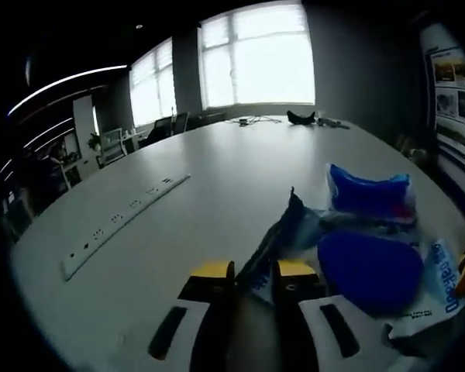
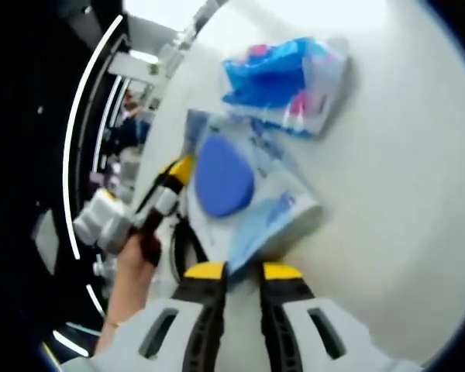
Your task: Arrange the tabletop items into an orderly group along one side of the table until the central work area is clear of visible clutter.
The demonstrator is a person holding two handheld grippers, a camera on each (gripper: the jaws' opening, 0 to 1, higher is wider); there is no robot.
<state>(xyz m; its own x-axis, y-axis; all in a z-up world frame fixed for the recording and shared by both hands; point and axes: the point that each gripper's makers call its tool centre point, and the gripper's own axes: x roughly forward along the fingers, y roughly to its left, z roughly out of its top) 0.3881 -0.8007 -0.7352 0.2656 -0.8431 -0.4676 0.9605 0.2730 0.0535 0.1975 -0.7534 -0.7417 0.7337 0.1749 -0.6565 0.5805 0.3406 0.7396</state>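
Here both grippers grip the same item. The left gripper (image 1: pixel 254 271) has its jaws drawn narrow on a dark corner of the tissue pack (image 1: pixel 372 267), a flat plastic-wrapped pack with a big blue oval on its face. The right gripper (image 2: pixel 244 271) is pinched on the pale blue end of that pack (image 2: pixel 248 194), and in the right gripper view the left gripper (image 2: pixel 178 169) shows at the pack's far corner, with the person's hand (image 2: pixel 132 271) behind it.

Just beyond lies a second blue packet (image 1: pixel 370 194), crumpled, close beside the held pack; whether they touch I cannot tell. Both sit toward one side of the white table (image 1: pixel 217 178).

By my judgement the task is partly done: the middle of the table looks mostly bare, and these two packs are already close together, but they lie askew and need squaring up along the edge.

Elsewhere, a long white power strip (image 1: pixel 124 221) lies across the table's other side, well apart from the packs, and may count as clutter to be moved. At the far edge, near the windows, sit a dark object (image 1: pixel 301 117) and some cables (image 1: pixel 252 120), too small to identify.
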